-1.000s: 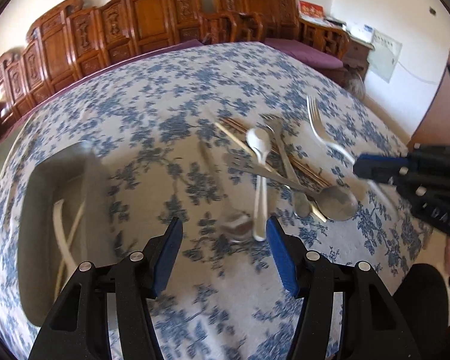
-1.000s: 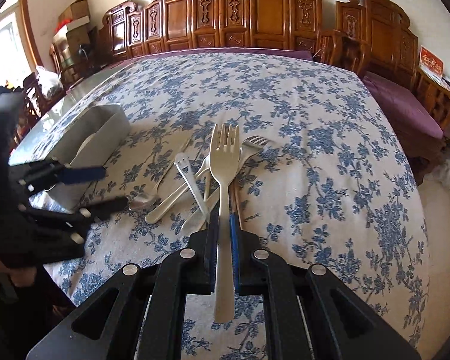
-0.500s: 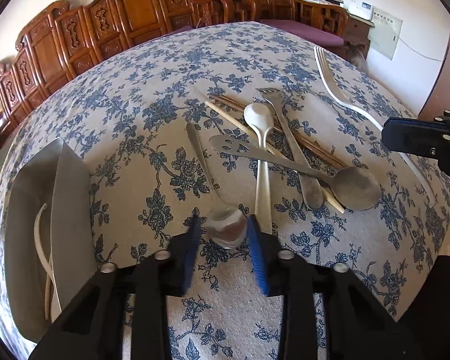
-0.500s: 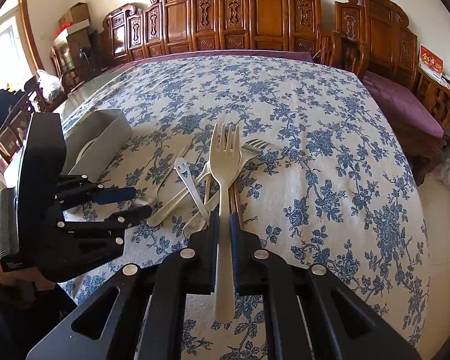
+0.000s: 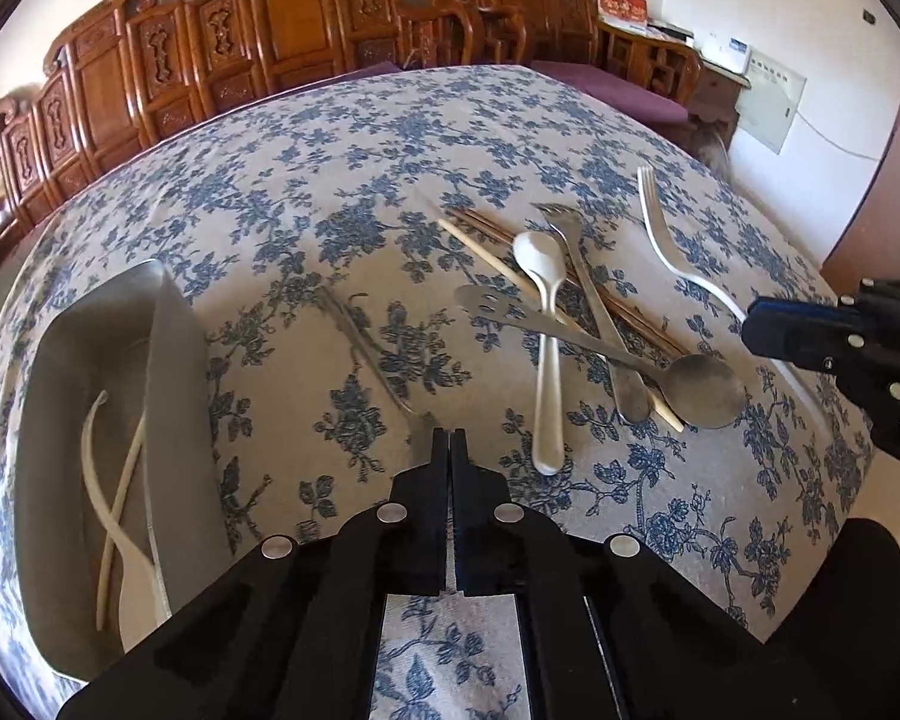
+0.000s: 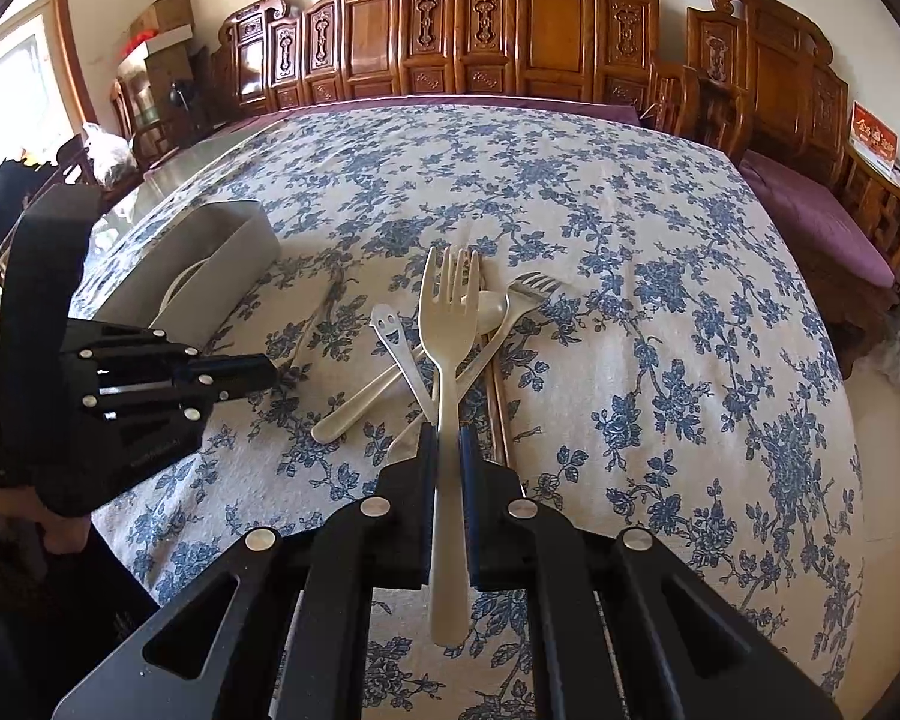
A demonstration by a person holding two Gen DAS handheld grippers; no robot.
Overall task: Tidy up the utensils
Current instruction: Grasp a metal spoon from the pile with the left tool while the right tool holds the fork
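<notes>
My left gripper (image 5: 450, 441) is shut on the bowl end of a metal spoon (image 5: 366, 348), whose handle runs away over the flowered tablecloth. My right gripper (image 6: 447, 438) is shut on a cream plastic fork (image 6: 448, 324) and holds it above the pile, tines pointing away. The pile holds a white spoon (image 5: 546, 324), a metal spoon with a smiley handle (image 5: 702, 387), a metal fork (image 5: 594, 312) and chopsticks (image 5: 492, 228). The grey divided tray (image 5: 168, 396) lies at the left with cream utensils (image 5: 105, 480) inside.
The right gripper shows at the right edge of the left wrist view (image 5: 810, 336), the left gripper at the left of the right wrist view (image 6: 228, 375). Carved wooden chairs (image 6: 510, 36) line the far side of the table. The table edge drops off at right.
My left gripper has closed from wide open onto the metal spoon's bowl and lifted slightly. The right gripper keeps hold of the cream fork, almost still.
</notes>
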